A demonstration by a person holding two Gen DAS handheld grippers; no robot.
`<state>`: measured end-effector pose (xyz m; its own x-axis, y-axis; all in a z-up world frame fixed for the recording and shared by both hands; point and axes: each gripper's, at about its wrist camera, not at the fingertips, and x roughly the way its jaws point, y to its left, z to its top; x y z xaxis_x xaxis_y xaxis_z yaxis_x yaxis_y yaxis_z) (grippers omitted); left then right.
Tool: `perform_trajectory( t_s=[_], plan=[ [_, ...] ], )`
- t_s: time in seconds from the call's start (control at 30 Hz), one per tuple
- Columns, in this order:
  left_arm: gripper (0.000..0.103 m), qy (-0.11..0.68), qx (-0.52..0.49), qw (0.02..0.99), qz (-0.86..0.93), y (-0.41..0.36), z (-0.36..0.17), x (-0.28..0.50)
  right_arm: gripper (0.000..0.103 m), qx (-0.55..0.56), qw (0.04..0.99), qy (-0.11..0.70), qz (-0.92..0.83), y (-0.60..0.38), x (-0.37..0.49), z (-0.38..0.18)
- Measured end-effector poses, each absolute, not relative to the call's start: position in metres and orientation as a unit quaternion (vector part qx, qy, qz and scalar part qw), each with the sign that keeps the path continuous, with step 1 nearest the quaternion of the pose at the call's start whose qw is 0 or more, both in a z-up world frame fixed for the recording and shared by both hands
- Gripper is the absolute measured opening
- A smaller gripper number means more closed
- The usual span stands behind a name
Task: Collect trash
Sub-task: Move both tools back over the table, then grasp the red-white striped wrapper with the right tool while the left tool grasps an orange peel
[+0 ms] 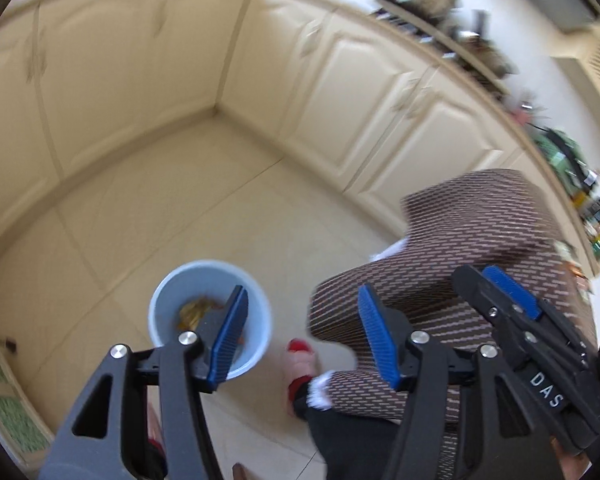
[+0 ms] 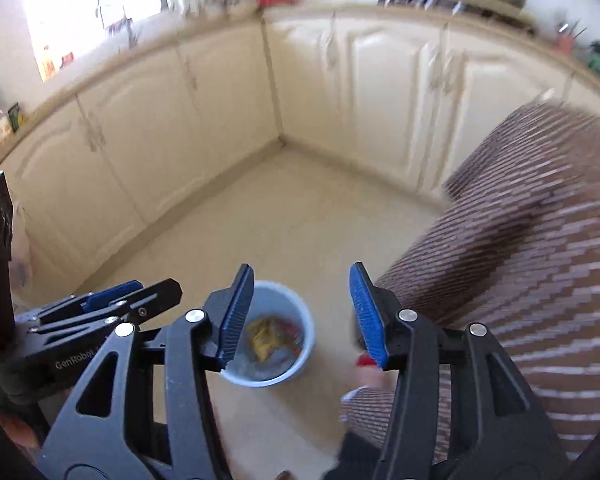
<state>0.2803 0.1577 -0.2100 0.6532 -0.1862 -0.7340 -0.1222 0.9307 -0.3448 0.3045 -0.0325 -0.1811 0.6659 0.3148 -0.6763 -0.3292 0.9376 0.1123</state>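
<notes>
Kitchen floor (image 2: pixel 300 216), cream cabinets (image 2: pixel 380 92) behind. Pale blue bin (image 2: pixel 300 322) stands on it, wrappers (image 2: pixel 266 338) already inside (contents blurred). Left tongs (image 1: pixel 304 336) and right tongs (image 2: pixel 300 314) both gape wide, empty, above the bin. Judged step: between deposits; next, locate further trash.

Both wrist views high above the floor (image 1: pixel 220 208), tilted down toward the cabinet corner (image 2: pixel 280 136). Left view aimed from the bucket's (image 1: pixel 256 308) right; right view from nearer its centre. Shared: bucket, floor, cabinets, patterned trouser leg (image 2: pixel 520 248), each other's gripper.
</notes>
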Motion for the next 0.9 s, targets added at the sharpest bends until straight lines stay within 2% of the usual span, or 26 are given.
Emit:
perform_trajectory(
  t_s=[0.2, 0.4, 0.53, 0.63, 0.9],
  plan=[
    [0.063, 0.374, -0.133, 0.913, -0.089, 0.071, -0.145, 0.264, 0.053, 0.006, 0.948, 0.291, 0.127, -0.121, 0.242, -0.114],
    [0.063, 0.363, -0.067, 0.918, -0.145, -0.024, -0.116, 0.264, 0.054, 0.031, 0.960, 0.272, 0.065, -0.209, 0.215, -0.088],
    [0.063, 0.370, -0.039, 0.914, -0.160, -0.063, -0.112, 0.266, 0.054, 0.038, 0.951, 0.306, 0.038, -0.265, 0.230, -0.091],
    [0.063, 0.377, -0.031, 0.911, -0.165, -0.080, -0.113, 0.273, 0.046, 0.031, 0.938, 0.344, 0.040, -0.292, 0.253, -0.102],
    [0.063, 0.387, 0.000, 0.905, -0.178, -0.121, -0.112, 0.304, 0.043, -0.052, 0.921, 0.384, 0.030, -0.290, 0.306, -0.122]
  ],
)
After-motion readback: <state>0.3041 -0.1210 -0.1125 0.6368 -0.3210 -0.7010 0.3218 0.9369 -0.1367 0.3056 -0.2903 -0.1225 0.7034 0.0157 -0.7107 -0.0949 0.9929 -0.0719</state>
